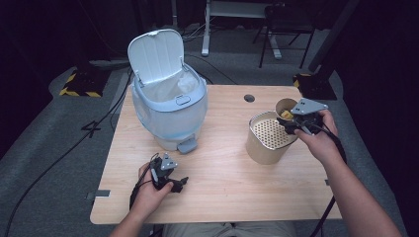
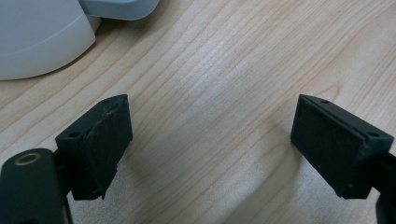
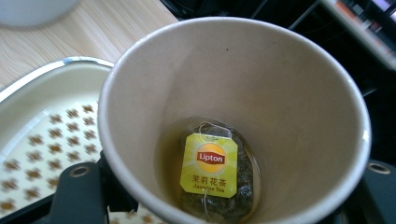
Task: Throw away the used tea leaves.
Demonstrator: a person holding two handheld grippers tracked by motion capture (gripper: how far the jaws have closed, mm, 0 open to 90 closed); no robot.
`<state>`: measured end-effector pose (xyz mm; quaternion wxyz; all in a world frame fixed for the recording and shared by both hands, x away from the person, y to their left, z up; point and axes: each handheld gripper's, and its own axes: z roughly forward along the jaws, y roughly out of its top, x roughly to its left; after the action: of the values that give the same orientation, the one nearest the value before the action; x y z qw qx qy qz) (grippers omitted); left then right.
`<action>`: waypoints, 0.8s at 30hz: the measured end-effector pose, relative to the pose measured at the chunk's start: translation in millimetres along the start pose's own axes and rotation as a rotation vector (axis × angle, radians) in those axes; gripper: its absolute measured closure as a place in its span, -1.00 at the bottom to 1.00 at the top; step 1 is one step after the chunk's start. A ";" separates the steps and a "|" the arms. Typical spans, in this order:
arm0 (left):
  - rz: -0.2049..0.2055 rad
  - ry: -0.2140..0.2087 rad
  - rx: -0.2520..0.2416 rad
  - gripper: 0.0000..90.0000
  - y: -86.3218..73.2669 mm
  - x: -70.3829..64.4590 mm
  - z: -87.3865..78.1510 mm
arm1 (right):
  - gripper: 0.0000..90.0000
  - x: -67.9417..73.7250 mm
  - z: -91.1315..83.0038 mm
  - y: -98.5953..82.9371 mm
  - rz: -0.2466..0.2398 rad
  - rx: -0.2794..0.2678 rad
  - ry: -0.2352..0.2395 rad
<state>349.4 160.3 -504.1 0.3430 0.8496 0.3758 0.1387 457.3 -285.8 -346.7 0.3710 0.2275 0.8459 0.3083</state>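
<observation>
left gripper (image 1: 179, 185): jaws wide apart, empty, low near counter front | right gripper (image 1: 291, 126): raised at right, jaws clamped on cup (image 3: 233, 116), forearm angled in

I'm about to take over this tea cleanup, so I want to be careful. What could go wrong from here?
1. The paper cup gripped by the right tool still holds liquid and a tea bag; tipping it too fast over the strainer bucket could splash tea on the table.
2. The tea bag could drop onto the strainer instead of going into the open bin.
3. Squeezing hard might crumple the thin cup.
</observation>
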 end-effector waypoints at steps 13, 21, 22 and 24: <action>-0.003 0.005 -0.001 -0.70 -0.5 -0.8 -0.4 | -0.34 4.4 -9.7 9.4 -0.472 0.145 -0.263; -0.004 0.006 -0.001 -0.70 -0.7 -1.0 -0.6 | -0.33 13.5 -9.9 14.1 -0.798 0.265 -0.423; -0.004 0.006 -0.001 -0.69 -0.7 -0.9 -0.7 | -0.33 17.4 -8.6 13.2 -0.852 0.286 -0.463; -0.004 0.007 -0.001 -0.69 -0.7 -0.9 -0.7 | -0.33 21.9 -7.0 13.0 -0.943 0.313 -0.515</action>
<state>348.0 160.3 -504.1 0.3426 0.8482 0.3785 0.1411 440.4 -265.7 -344.6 0.6251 -0.0553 0.7739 -0.0858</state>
